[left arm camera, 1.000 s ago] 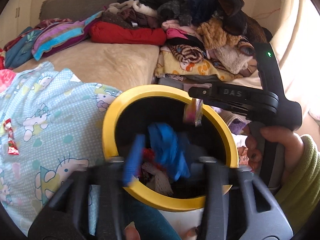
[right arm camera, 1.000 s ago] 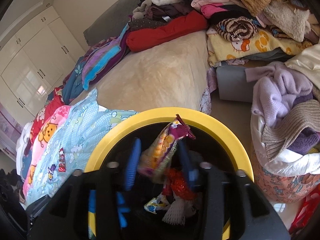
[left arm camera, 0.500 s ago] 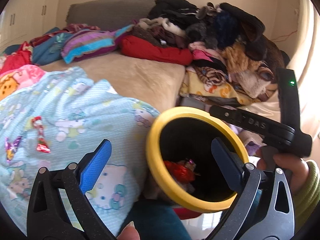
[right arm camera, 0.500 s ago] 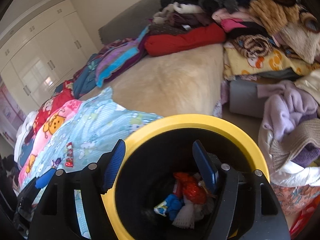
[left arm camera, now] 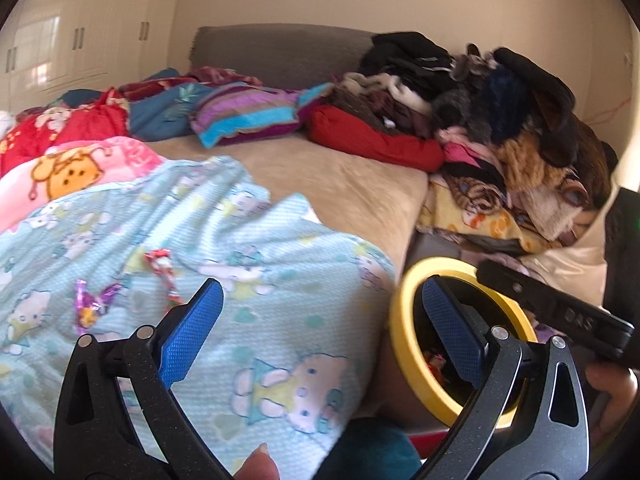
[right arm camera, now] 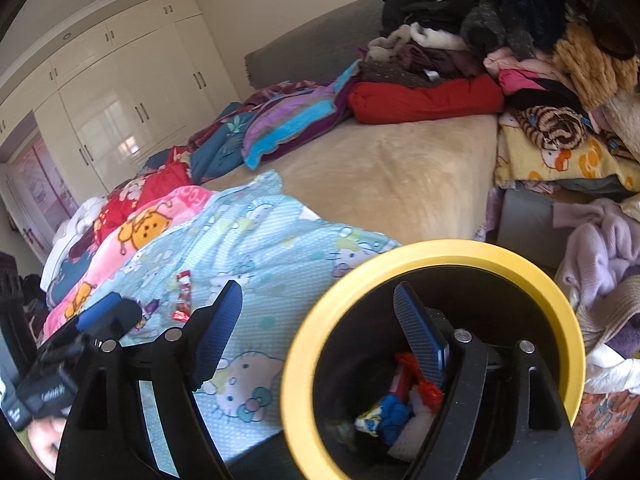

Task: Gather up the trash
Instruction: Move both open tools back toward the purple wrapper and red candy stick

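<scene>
Yellow-rimmed black bin [right arm camera: 432,256] holding crumpled wrappers [right arm camera: 394,408], red candy wrapper [left arm camera: 162,270] on blue blanket [left arm camera: 280,280], left gripper [left arm camera: 320,320] wide, right gripper [right arm camera: 320,332] wide, both empty

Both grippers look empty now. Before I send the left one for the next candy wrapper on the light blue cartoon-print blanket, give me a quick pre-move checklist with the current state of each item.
1. Left gripper empty, jaws wide: ok.
2. Right gripper empty, jaws wide: ok.
3. Targets in sight: red-and-white candy wrapper and shiny purple candy wrapper lie loose on the light blue cartoon-print blanket, ahead-left of the left gripper: ok.
4. Path to them free of other items: ok.
5. Yellow-rimmed black trash bin beside the bed, opening unblocked apart from the right gripper's finger over it: ok.
6. Room left in the bin: trash only covers the bottom: ok.
7. More wrappers hidden in blanket folds: cannot tell.
</scene>
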`<state>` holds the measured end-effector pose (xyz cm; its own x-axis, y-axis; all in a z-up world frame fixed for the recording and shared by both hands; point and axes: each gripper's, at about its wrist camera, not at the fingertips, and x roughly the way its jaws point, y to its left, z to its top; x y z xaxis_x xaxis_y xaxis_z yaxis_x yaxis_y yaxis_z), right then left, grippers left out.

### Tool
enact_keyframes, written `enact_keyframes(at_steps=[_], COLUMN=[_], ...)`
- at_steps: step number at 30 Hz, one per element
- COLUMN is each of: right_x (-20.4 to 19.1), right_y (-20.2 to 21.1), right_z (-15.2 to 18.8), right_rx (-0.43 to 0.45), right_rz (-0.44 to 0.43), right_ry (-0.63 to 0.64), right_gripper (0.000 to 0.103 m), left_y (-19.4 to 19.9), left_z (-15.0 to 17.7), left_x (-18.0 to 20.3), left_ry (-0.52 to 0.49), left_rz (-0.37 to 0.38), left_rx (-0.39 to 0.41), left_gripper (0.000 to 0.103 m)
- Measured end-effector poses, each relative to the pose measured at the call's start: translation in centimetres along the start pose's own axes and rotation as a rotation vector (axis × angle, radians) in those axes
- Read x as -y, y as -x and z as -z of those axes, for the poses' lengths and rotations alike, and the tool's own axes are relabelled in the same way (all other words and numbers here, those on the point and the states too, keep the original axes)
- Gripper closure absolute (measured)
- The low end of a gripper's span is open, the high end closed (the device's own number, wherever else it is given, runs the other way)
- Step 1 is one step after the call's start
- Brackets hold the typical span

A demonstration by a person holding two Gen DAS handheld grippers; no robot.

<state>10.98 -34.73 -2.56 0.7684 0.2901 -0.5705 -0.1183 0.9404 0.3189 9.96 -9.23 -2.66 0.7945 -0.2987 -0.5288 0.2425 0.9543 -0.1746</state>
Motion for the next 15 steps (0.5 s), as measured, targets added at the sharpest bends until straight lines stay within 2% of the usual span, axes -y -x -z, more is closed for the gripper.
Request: enact_keyframes(at_steps=[15], right_x=[-5.9], right_y=[-2.2], right_z=[0.7], right_rx=[-0.027], right_rz=[-0.024], right_ry=[0.100], right_gripper=[0.027], left_y=[1.0], left_z=[-0.6], left_x=[-9.5], left_ry=[0.152], left_rz=[-0.149], left_rx=[0.075], left_gripper=[0.011])
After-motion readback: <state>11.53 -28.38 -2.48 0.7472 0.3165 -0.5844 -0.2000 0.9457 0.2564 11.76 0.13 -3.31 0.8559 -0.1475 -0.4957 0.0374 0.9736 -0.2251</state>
